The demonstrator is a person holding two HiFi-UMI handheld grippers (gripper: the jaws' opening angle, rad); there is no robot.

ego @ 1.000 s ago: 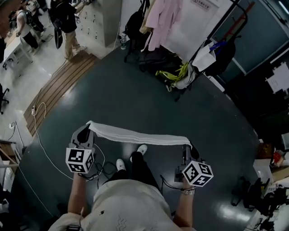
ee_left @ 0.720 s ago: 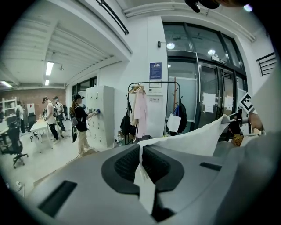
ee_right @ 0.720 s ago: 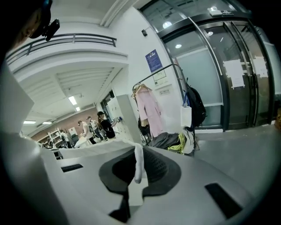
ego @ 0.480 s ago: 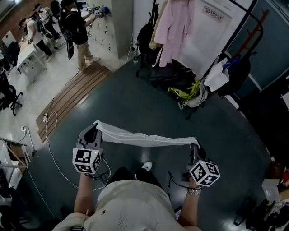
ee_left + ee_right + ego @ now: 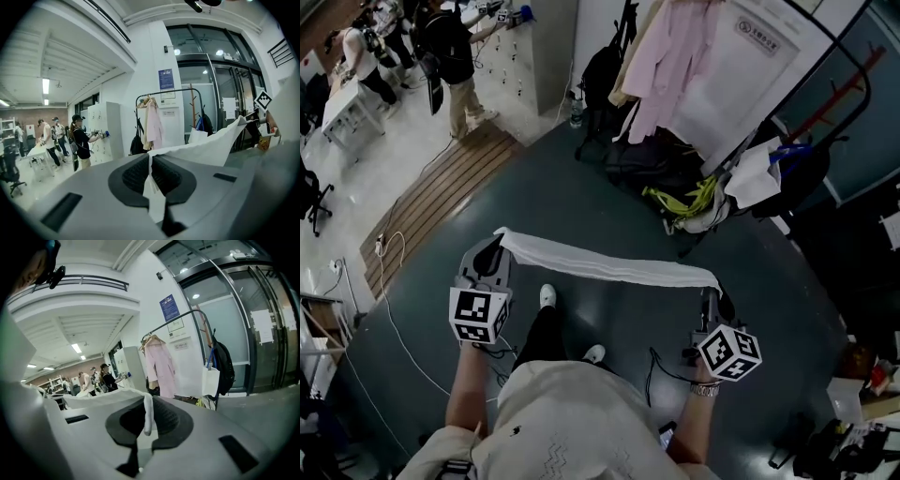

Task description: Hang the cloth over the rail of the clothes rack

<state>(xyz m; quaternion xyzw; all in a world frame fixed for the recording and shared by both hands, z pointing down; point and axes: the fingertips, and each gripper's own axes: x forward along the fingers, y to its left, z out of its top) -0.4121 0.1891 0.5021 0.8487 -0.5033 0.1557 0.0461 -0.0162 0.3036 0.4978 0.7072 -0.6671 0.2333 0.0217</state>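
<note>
A long white cloth (image 5: 605, 263) stretches between my two grippers above the dark floor. My left gripper (image 5: 499, 246) is shut on its left end, and the cloth (image 5: 152, 187) shows pinched between the jaws. My right gripper (image 5: 711, 289) is shut on the right end, where a fold of the cloth (image 5: 147, 414) hangs between the pads. The clothes rack (image 5: 825, 66) stands ahead to the right with a pink garment (image 5: 661, 56) on its black rail. The same rack (image 5: 171, 93) appears in the left gripper view and the rack (image 5: 180, 317) in the right gripper view.
Bags and a yellow-green item (image 5: 684, 202) lie at the rack's foot. A black backpack (image 5: 602, 70) hangs at its left end. Several people (image 5: 450, 47) stand far left near lockers and a table. A cable (image 5: 384, 281) trails on the floor at left. My feet (image 5: 546, 296) are below the cloth.
I have walked nearer to the rack, which now looms larger ahead. The cloth stays taut between both grippers, now slanting down to the right. My feet have shifted left.
</note>
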